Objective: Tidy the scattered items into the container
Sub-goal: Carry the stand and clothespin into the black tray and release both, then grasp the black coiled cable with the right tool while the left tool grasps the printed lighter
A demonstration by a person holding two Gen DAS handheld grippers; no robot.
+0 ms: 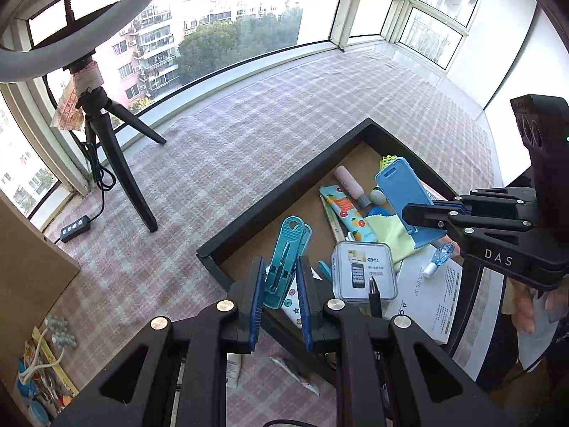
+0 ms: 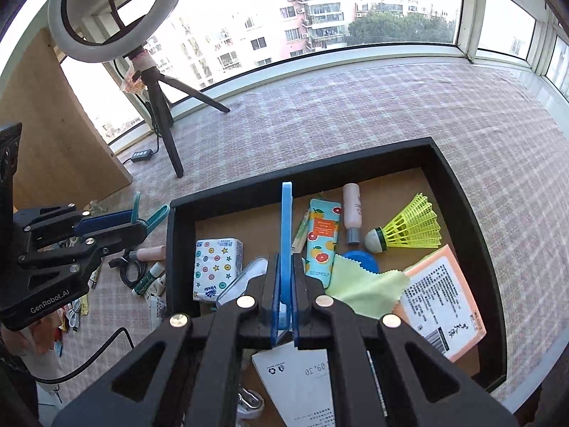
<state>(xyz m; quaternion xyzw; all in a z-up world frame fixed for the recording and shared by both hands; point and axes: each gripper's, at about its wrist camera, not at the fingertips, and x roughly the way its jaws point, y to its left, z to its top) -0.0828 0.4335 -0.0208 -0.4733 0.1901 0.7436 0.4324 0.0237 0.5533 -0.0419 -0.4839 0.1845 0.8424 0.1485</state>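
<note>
Your left claw [image 1: 281, 295] grips the teal clothes peg [image 1: 286, 259] upright, just over the tray's [image 1: 284, 192] near corner. Your right claw [image 2: 283, 306], clenched on the blue phone stand [image 2: 286, 242], hangs above the tray's middle.

Ring light [image 1: 53, 17] top cut off

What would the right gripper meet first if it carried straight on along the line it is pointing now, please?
Probably the clutter in the black tray. The right gripper, shut on a blue phone stand, points steeply down into it; roughly ahead lie the fruit-print pack and the tray's brown floor. Depth is unclear.
</note>
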